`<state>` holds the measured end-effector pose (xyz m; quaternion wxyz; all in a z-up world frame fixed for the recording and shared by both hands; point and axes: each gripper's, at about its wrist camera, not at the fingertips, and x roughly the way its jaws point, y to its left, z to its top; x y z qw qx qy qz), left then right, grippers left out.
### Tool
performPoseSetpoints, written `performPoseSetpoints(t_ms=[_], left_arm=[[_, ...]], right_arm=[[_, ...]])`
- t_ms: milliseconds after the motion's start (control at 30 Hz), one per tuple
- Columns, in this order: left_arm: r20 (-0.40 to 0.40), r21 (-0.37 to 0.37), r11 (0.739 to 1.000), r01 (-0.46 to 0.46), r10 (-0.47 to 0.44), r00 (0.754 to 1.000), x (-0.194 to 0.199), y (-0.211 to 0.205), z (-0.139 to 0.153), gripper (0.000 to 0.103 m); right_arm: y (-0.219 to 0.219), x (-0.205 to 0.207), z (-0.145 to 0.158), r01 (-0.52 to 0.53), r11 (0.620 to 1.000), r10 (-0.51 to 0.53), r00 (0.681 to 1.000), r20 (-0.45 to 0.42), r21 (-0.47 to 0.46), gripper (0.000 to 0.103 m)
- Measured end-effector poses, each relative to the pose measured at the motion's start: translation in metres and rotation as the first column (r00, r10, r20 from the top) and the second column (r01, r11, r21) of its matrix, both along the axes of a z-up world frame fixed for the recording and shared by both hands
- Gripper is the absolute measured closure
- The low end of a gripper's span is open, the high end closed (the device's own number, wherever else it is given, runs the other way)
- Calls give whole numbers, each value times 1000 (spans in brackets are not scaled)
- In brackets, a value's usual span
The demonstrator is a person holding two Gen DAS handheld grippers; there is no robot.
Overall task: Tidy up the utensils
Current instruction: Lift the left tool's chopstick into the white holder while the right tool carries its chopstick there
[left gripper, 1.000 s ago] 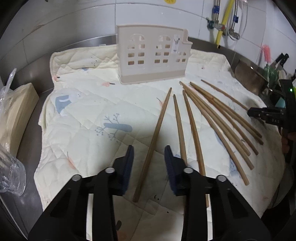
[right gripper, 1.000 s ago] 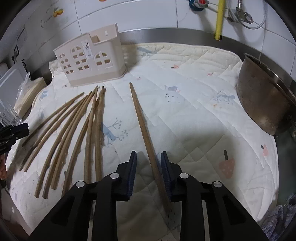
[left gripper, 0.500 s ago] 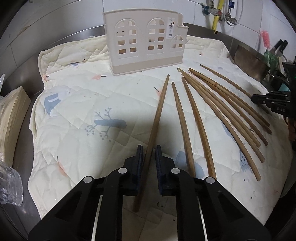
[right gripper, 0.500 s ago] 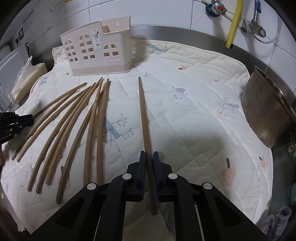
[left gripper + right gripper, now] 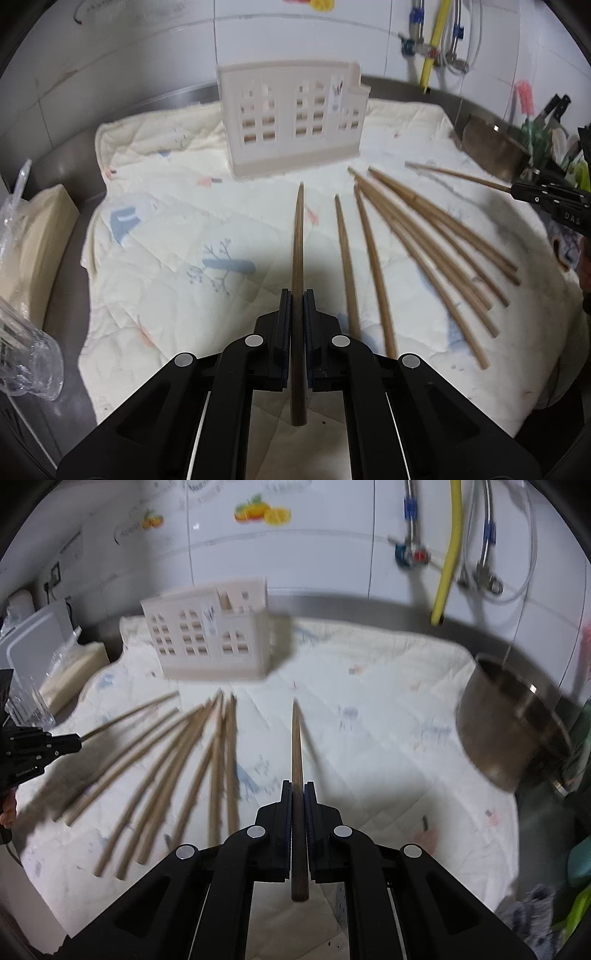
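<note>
My left gripper [image 5: 296,301] is shut on a wooden chopstick [image 5: 298,251] and holds it lifted above the quilted mat [image 5: 166,236], pointing at the beige house-shaped utensil holder [image 5: 291,122]. My right gripper [image 5: 298,794] is shut on another wooden chopstick [image 5: 296,746], also lifted, pointing toward the holder [image 5: 210,638]. Several loose chopsticks [image 5: 424,243] lie fanned on the mat; they also show in the right wrist view [image 5: 177,760]. The right gripper shows at the left wrist view's right edge [image 5: 550,201]; the left gripper shows at the right wrist view's left edge [image 5: 33,749].
A steel pot [image 5: 513,720] stands at the mat's right. A clear glass [image 5: 22,354] and a beige stack [image 5: 33,236] sit left of the mat. Taps and a yellow hose [image 5: 448,554] hang on the tiled wall. Brushes and knives [image 5: 543,122] stand at the far right.
Both grippers closed on a chopstick each and lifted it off the mat. Both views tilted up, with the holder now nearer the centre.
</note>
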<state>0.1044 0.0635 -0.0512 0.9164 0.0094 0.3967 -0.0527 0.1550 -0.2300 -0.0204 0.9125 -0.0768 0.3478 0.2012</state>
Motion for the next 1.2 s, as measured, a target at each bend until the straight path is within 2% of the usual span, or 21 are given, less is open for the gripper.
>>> performPoseSetpoints(t_ms=[167, 300, 433, 600, 767, 933, 1100, 1200], left_arm=[[67, -36, 999, -1, 3, 998, -6, -1, 30, 98], [119, -56, 998, 15, -8, 993, -5, -5, 54, 98], [143, -61, 998, 24, -15, 990, 2, -8, 71, 98], [166, -73, 997, 29, -17, 986, 19, -7, 96, 98], [213, -48, 998, 35, -24, 977, 36, -10, 133, 98], [287, -20, 999, 38, -31, 957, 55, -12, 180, 98], [368, 20, 1000, -9, 1, 930, 81, -6, 224, 98], [387, 50, 997, -58, 34, 922, 100, -1, 233, 98]], right_arm=[[5, -9, 30, -14, 999, 11, 997, 80, 34, 96], [9, -11, 44, -26, 998, 20, 994, 111, 49, 97], [16, -7, 62, -49, 995, 38, 990, 134, 81, 97], [27, 4, 85, -92, 993, 79, 984, 159, 77, 97], [35, 25, 121, -135, 986, 115, 976, 183, 101, 97], [46, 51, 158, -171, 979, 147, 968, 203, 107, 97], [60, 73, 182, -191, 977, 165, 962, 218, 100, 97], [69, 87, 191, -193, 976, 167, 960, 226, 102, 97]])
